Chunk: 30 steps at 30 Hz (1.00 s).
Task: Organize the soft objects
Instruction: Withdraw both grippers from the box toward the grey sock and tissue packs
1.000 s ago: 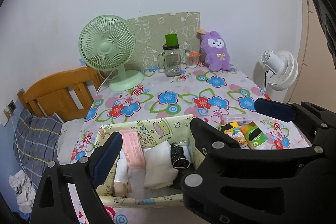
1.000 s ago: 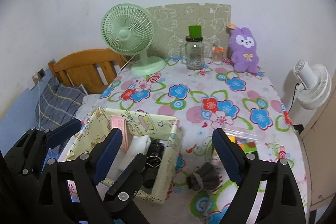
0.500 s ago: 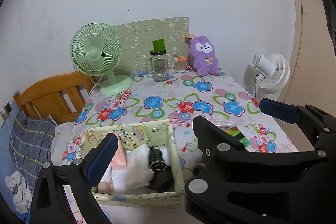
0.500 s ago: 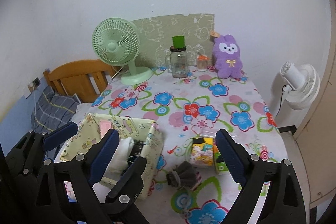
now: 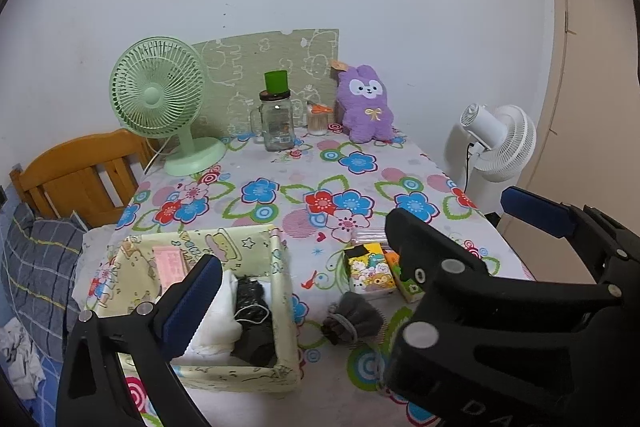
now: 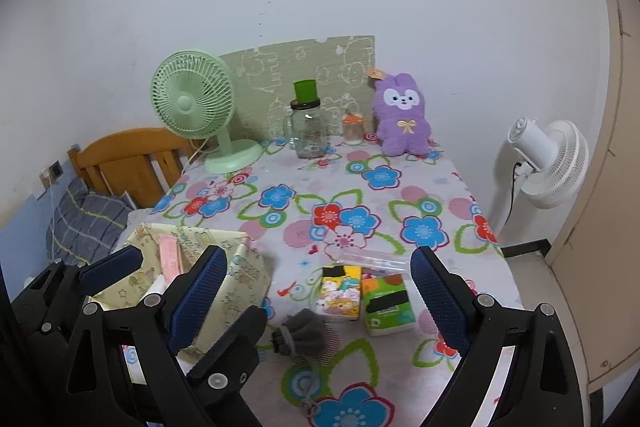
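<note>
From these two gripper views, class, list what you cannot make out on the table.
- Left view: the fabric box's near contents, hidden behind the left gripper's finger.
- Left view: the green pack, mostly covered by the right gripper.
- Both views: print on the pink packet, too small.
- Right view: the box's inside, blocked by its wall.

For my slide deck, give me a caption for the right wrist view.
Open right gripper hovers over grey sock and tissue packs beside fabric bin.
</note>
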Each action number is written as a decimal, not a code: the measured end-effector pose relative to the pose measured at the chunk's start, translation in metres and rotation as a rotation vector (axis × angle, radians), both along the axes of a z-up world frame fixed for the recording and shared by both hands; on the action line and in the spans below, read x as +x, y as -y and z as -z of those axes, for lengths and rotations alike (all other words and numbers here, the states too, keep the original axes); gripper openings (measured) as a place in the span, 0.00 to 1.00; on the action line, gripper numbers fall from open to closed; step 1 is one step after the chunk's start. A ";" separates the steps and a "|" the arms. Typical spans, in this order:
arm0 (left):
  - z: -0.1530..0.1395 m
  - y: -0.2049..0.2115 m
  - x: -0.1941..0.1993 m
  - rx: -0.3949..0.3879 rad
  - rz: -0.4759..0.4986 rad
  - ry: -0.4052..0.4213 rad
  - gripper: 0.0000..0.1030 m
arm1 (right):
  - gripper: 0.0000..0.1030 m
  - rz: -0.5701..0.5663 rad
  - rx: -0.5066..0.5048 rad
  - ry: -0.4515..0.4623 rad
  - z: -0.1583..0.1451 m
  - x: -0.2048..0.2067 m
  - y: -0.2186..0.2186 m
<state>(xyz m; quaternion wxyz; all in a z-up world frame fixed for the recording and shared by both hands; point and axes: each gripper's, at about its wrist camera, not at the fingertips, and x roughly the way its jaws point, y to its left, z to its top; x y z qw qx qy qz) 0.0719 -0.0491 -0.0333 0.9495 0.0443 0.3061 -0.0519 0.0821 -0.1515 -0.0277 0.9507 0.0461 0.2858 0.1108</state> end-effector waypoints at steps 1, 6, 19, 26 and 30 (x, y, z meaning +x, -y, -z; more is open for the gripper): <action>0.002 0.002 0.001 0.001 -0.003 0.003 1.00 | 0.92 0.003 -0.002 0.003 0.002 0.000 0.003; 0.014 0.010 0.006 -0.020 -0.002 0.001 1.00 | 0.92 0.013 -0.009 0.019 0.010 0.000 0.015; 0.050 0.035 0.014 -0.006 0.025 -0.038 0.99 | 0.92 0.023 -0.043 0.018 0.044 0.002 0.031; 0.072 0.043 0.021 -0.012 0.035 -0.081 0.97 | 0.92 0.022 -0.035 -0.025 0.066 0.011 0.040; 0.085 0.046 0.026 -0.004 0.018 -0.110 0.95 | 0.92 0.026 -0.040 -0.057 0.079 0.016 0.042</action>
